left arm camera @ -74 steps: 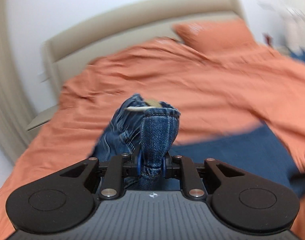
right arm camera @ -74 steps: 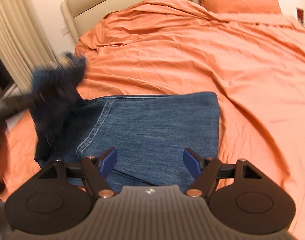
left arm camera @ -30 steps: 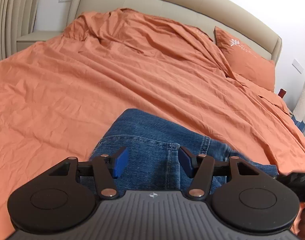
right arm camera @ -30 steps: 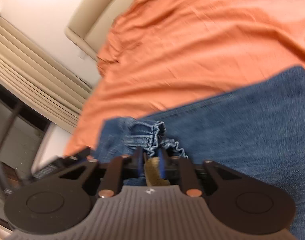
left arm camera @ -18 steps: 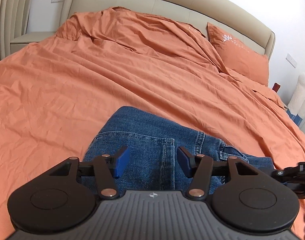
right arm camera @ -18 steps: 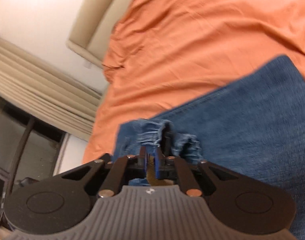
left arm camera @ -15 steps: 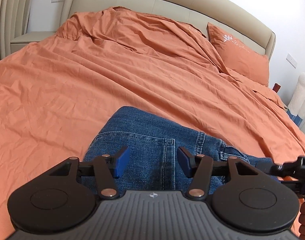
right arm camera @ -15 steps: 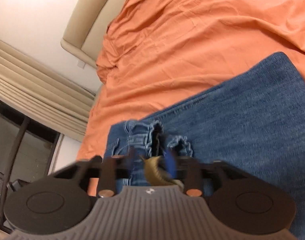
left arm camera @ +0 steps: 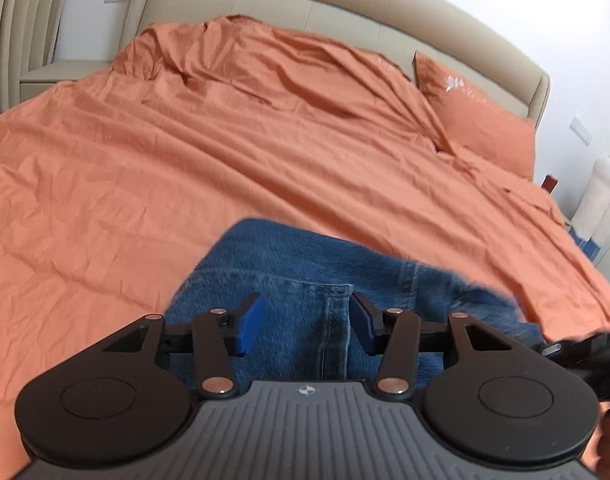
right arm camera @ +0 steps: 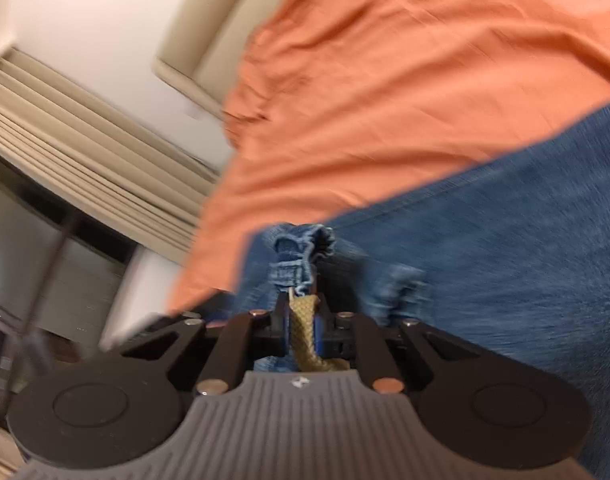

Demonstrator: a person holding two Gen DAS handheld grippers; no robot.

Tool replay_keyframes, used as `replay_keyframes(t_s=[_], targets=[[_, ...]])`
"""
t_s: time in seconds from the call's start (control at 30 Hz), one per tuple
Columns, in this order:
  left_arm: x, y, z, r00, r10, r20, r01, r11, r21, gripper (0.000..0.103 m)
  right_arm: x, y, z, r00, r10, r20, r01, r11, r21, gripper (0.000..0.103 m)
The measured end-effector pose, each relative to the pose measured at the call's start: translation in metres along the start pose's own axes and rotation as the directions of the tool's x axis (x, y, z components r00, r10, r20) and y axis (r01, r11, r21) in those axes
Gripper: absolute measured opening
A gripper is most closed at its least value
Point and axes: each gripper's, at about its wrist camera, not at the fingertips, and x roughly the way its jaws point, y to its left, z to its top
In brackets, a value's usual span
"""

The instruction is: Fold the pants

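Blue jeans (left arm camera: 305,276) lie folded on the orange bedspread (left arm camera: 225,152), near its front edge. My left gripper (left arm camera: 305,320) is open and empty, hovering just above the denim with a seam between its blue pads. My right gripper (right arm camera: 303,320) is shut on a bunched denim edge (right arm camera: 301,256) of the jeans, with a tan woven label (right arm camera: 305,336) pinched between its pads. The rest of the jeans (right arm camera: 505,240) spreads to the right in the blurred right wrist view. The right gripper's black body shows at the left wrist view's right edge (left arm camera: 593,356).
A beige headboard (left arm camera: 345,12) and an orange pillow (left arm camera: 477,120) stand at the far end of the bed. A nightstand (left arm camera: 57,76) is at the left. Curtains (right arm camera: 85,152) and a window are beside the bed. A white plush toy (left arm camera: 601,192) stands at the right.
The left gripper let go of the denim and now stays open over the jeans. The right gripper closed on the bunched edge; it stays shut and its view is swinging.
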Motion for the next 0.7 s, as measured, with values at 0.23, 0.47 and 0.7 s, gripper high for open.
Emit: replay_keyframes(t_s=[0.23,0.47,0.7], targets=[[0.008,0.003,-0.002,0.999,0.009,-0.048,-0.008,1.000,0.012,0.055,-0.001,-0.011,0.004,0.997,-0.055,-0.053,0.062,0.989,0.135,0.004],[0.024,0.005,-0.009,0.992,0.039,-0.118,-0.036,0.999,0.034,0.055,0.015,-0.033,0.001,0.989,-0.117,-0.096,0.132,0.975,0.180,0.013],[0.022,0.005,-0.007,0.994,0.024,-0.111,-0.022,1.000,0.015,0.055,0.022,-0.055,0.002,0.994,-0.072,-0.079,0.090,0.963,0.255,0.035]])
